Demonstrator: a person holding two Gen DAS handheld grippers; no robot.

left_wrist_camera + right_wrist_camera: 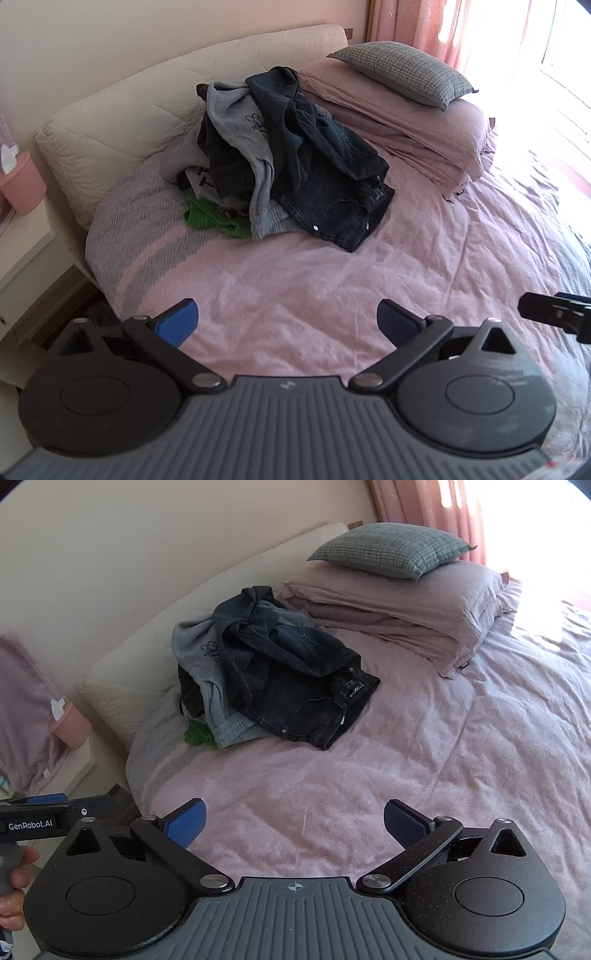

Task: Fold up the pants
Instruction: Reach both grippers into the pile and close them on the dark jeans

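One readable label, "GenRobot.AI", marks the left gripper (pixel 55 805) body.

Daylight pours in from the window behind the pink curtain (pixel 424 26) at the upper right, and both my views blow out to white there. The glare washes over the far right edge of the pink-covered bed (pixel 535 635), fading toward its left side. The heap of dark denim and grey clothes (pixel 295 162) casts a soft shadow on the cover. My fisheye lenses bow the bed's edges and darken the corners. Focus is sharp throughout.
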